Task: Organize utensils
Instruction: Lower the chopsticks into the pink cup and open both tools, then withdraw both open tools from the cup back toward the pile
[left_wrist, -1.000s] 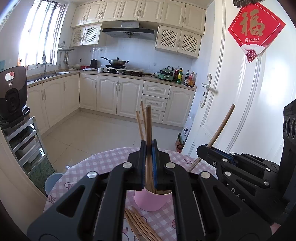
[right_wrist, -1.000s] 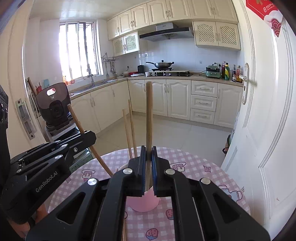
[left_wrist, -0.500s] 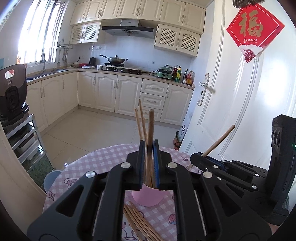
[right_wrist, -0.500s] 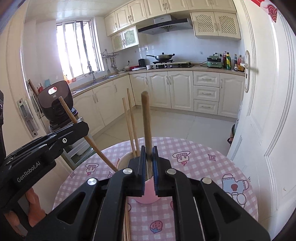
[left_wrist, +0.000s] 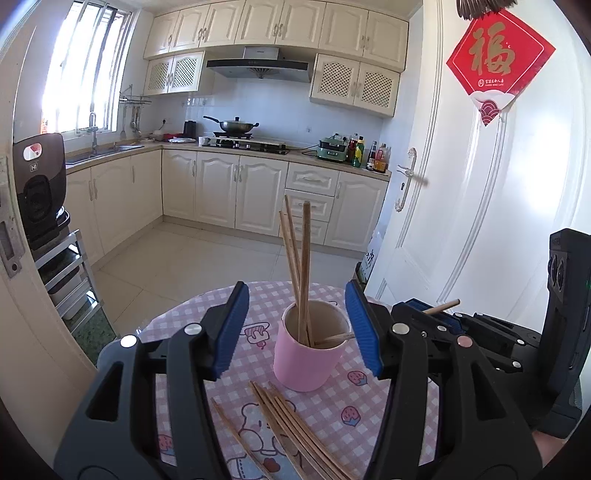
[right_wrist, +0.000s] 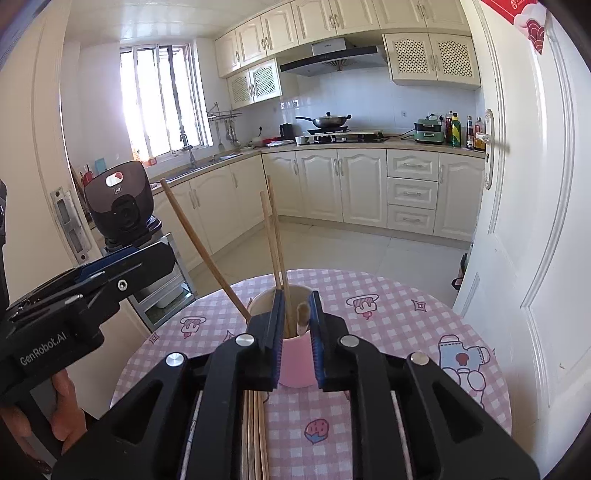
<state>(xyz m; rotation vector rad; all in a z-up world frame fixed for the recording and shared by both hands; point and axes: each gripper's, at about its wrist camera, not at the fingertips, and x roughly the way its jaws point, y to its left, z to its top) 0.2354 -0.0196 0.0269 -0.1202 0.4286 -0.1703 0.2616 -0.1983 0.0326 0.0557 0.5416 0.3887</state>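
Observation:
A pink cup (left_wrist: 306, 354) stands on the round checked table (left_wrist: 369, 406) and holds several wooden chopsticks (left_wrist: 297, 258). My left gripper (left_wrist: 297, 328) is open, its blue pads either side of the cup, with nothing between them. My right gripper (right_wrist: 297, 325) has its jaws slightly apart just above the cup (right_wrist: 295, 362); a chopstick (right_wrist: 302, 317) stands loose between the pads, its top at pad height. In the right wrist view the left gripper (right_wrist: 122, 266) shows at left beside a leaning chopstick (right_wrist: 203, 251). Several loose chopsticks (left_wrist: 288, 424) lie in front of the cup.
The table's far edge drops to a tiled kitchen floor (left_wrist: 192, 258). A white door (left_wrist: 461, 184) stands close on the right. A shelf rack with a black appliance (left_wrist: 37, 192) stands at left. The right gripper's body (left_wrist: 480, 339) sits right of the cup.
My left gripper has opened and let its chopstick go into the cup. My right gripper has loosened, and its chopstick has slid down into the cup. Both grippers sit a little farther back.

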